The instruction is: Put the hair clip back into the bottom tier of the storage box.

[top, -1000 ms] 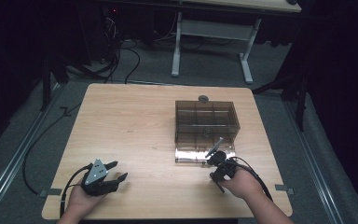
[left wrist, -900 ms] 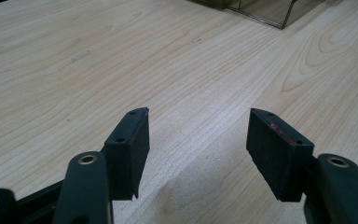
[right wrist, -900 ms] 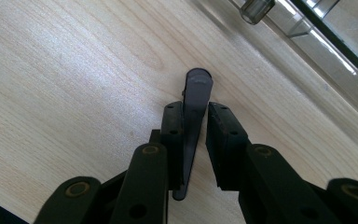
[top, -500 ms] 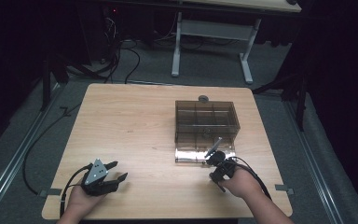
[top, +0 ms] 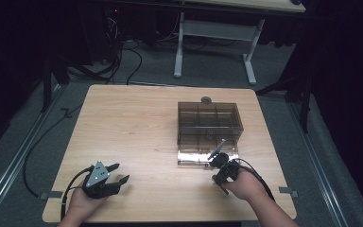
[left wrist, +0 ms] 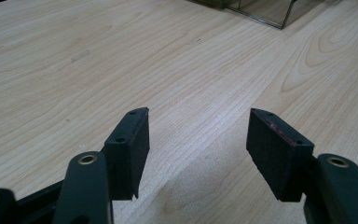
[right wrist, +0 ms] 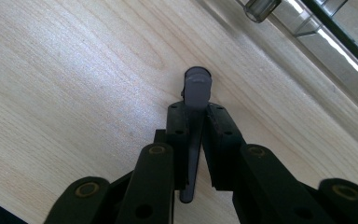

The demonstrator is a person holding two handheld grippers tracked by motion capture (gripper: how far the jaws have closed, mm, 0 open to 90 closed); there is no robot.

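We are working at a pale wooden desk (top: pixel 137 123), which carries everything here. On its far right part sits a smoky clear box (top: pixel 209 124) split into compartments, with its lid lying flat on the desk along the near wall. A small round grey knob (top: pixel 206 100) sits at the box's far edge.

Our left tongs (top: pixel 119 173) rest near the near left edge of the desk, well apart from the box. Their jaws are spread wide with nothing but bare wood between them, as the left gripper view shows plainly (left wrist: pixel 198 140).

Our right tongs (top: pixel 216 158) sit just beside the near right part of the box, right at the lid. They are pinching a slim grey peg (right wrist: pixel 195 116), and their jaws have just been closing onto it. In the right gripper view the peg's shaft runs between the two black pads, and its round cap sticks out beyond the tips, above the wood. In the high view the peg (top: pixel 217 148) slants up toward the box from the tongs. A small clear cylinder (right wrist: pixel 261 8) lies by the box's edge in the right gripper view.
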